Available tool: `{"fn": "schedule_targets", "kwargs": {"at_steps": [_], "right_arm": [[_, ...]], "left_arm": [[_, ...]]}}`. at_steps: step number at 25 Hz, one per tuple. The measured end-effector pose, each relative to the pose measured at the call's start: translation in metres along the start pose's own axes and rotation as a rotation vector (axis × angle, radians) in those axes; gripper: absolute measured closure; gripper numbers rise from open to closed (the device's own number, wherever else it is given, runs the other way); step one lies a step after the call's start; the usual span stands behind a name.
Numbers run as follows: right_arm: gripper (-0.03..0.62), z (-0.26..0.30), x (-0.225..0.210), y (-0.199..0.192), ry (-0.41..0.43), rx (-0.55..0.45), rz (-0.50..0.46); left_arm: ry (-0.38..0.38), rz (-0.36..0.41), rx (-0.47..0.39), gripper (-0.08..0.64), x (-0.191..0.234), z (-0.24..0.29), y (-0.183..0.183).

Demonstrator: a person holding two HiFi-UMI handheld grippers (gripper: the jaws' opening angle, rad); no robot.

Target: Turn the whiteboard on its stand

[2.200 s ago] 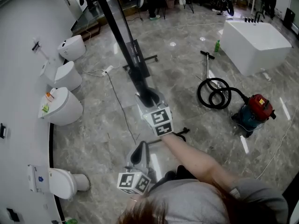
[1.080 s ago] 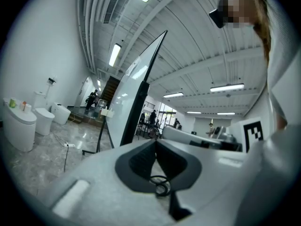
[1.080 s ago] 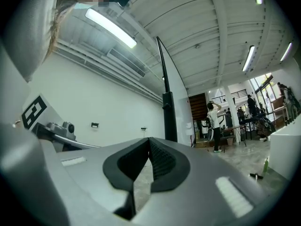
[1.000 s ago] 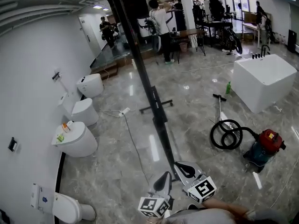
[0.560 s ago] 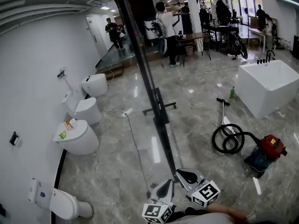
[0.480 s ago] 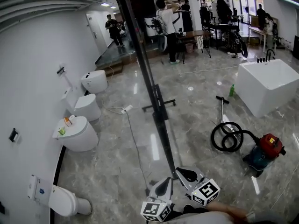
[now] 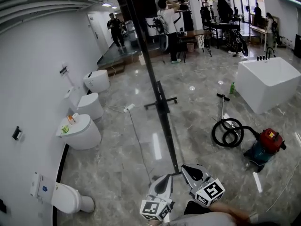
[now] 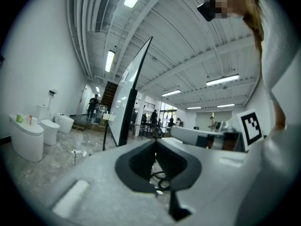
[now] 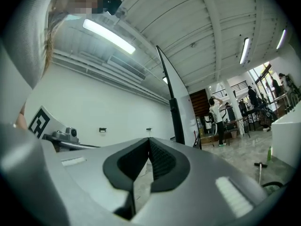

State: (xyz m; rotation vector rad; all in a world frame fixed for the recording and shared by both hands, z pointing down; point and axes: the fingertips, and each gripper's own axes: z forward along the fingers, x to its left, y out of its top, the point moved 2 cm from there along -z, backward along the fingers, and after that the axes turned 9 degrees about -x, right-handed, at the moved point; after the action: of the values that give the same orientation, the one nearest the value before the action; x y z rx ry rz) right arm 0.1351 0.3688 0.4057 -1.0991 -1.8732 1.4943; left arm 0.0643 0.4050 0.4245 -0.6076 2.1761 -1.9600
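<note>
The grey marble floor (image 7: 197, 121) fills most of the head view. The whiteboard (image 7: 155, 86) stands on it upright and edge-on, a thin dark line running from far to near, with its stand's foot bar crossing about midway. A white bathtub (image 7: 268, 81) sits far right, toilets (image 7: 80, 133) line the left wall, and a red vacuum cleaner (image 7: 265, 142) lies right of the board. At the near edge, the left claw (image 7: 165, 178) is pressed together and pinches nothing. The right claw (image 7: 186, 167) is likewise pressed together and empty. Both point at the board's near end, the right one just beside it; contact cannot be told.
</note>
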Motion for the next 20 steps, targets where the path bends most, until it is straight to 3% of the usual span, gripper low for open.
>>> {"fn": "schedule_targets", "kwargs": {"at_steps": [10,20], "right_arm": [[0.597,-0.040,0.067,-0.011,-0.039,0.018,0.048],[0.595,-0.060,0.090,0.005,-0.013,0.024,0.001]], "left_arm": [[-0.008,-0.018,0.034,0.565,-0.022,-0.080,-0.006],[-0.037,-0.022,-0.005,0.565,-0.047,-0.094,0.005]]}}
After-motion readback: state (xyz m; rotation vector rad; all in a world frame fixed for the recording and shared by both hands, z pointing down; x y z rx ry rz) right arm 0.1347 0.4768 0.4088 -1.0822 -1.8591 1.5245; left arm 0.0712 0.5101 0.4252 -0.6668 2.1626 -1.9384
